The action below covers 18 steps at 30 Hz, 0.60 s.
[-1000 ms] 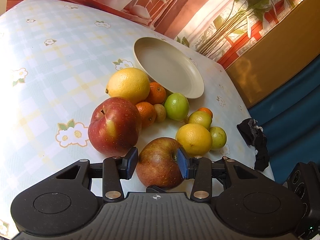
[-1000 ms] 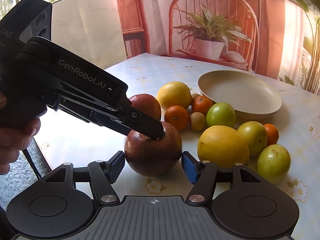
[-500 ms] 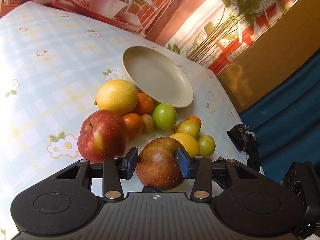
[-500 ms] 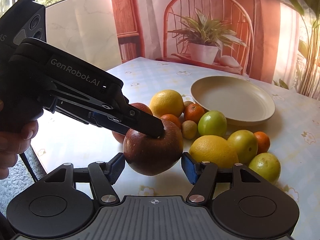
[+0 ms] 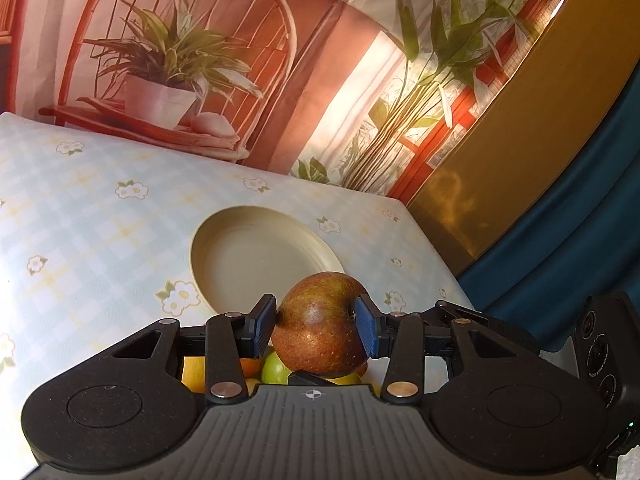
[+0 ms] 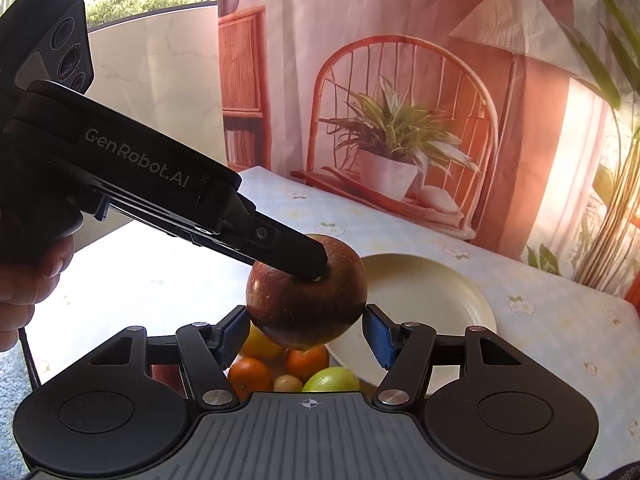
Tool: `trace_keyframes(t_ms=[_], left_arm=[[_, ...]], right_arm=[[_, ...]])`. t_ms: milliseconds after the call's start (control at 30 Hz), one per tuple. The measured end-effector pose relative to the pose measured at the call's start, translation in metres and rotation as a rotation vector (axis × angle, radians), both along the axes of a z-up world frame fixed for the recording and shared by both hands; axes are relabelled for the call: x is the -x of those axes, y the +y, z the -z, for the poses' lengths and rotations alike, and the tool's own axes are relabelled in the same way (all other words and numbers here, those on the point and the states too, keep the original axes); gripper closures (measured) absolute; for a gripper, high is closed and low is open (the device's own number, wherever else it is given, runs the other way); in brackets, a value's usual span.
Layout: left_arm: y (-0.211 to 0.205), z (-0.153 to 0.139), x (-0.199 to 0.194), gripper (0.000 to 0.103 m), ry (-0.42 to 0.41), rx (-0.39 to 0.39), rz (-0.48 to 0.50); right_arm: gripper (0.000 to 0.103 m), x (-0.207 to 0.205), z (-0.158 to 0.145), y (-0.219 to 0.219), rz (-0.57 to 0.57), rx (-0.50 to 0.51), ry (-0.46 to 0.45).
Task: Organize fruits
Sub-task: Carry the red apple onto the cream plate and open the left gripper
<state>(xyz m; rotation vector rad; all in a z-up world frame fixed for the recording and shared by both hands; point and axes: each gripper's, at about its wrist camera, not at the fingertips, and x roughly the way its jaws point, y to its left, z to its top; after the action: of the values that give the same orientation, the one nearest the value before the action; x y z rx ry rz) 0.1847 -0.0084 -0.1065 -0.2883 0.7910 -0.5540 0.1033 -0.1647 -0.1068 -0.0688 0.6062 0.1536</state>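
Landmark for my notes is the cream plate [image 5: 224, 254], bare, on the checked flowered tablecloth [image 5: 92, 216]. On the near side of the plate, low in the right wrist view, I see the fruit heap: two oranges [image 6: 251, 376], a green fruit [image 6: 332, 379], a small tan fruit [image 6: 287, 383], a yellow citrus [image 6: 260, 345] and a sliver of a red apple [image 6: 166, 376]. Most of the heap sits hidden under my gripper bodies. Beyond the plate hangs a printed backdrop with a potted plant [image 6: 390, 152] on a red chair. My left gripper [image 5: 316, 326] has its blue pads [image 5: 366, 330] pressed to both flanks of the brownish-red apple [image 5: 320, 324], holding it off the table, above the heap and near the plate's close rim. From the right wrist view the left gripper [image 6: 308, 268] reaches in from the left, one finger lying across the apple [image 6: 306, 306] top at the stem hollow. My right gripper [image 6: 306, 334] stands spread wide just below the apple, pads either side; whether the left pad touches the skin I cannot tell, the right pad shows a gap.
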Motion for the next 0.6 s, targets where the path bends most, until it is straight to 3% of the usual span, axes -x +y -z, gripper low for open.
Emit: trace_keyframes(t_ms=[600], left_arm=[[-0.004,0.037,-0.109,0.057,0.129,-0.035,0.003]], right_arm=[[0.045,-0.115,0.043,-0.041,0.009,-0.014,0.12]])
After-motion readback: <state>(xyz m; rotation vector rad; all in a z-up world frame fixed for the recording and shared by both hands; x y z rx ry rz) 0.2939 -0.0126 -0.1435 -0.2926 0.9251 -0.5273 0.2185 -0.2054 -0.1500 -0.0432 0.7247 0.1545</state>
